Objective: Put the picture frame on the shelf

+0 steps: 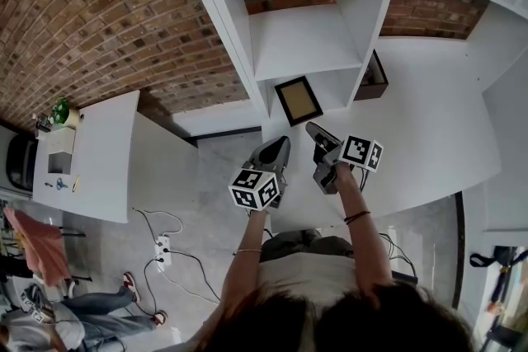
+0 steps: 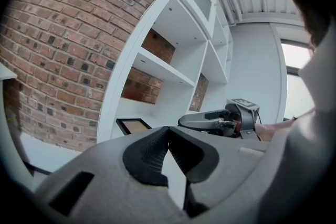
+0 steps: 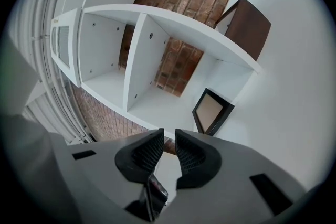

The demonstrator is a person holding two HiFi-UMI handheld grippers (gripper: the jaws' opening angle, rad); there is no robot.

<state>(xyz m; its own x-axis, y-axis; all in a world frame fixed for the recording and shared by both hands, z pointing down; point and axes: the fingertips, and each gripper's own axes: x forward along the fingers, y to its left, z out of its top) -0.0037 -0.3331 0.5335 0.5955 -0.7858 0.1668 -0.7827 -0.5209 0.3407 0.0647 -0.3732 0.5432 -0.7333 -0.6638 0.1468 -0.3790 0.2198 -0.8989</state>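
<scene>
White shelf (image 1: 301,41) against brick wall (image 1: 99,12)

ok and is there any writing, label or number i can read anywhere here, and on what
No readable text anywhere.
The left marker cube and right marker cube carry only black-and-white square patterns, no letters.
The picture frame shows a plain tan panel, no print.

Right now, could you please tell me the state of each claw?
Left claw: closed, tips touching, nothing held.
Right claw: narrowly open, nothing between its jaws.
</scene>
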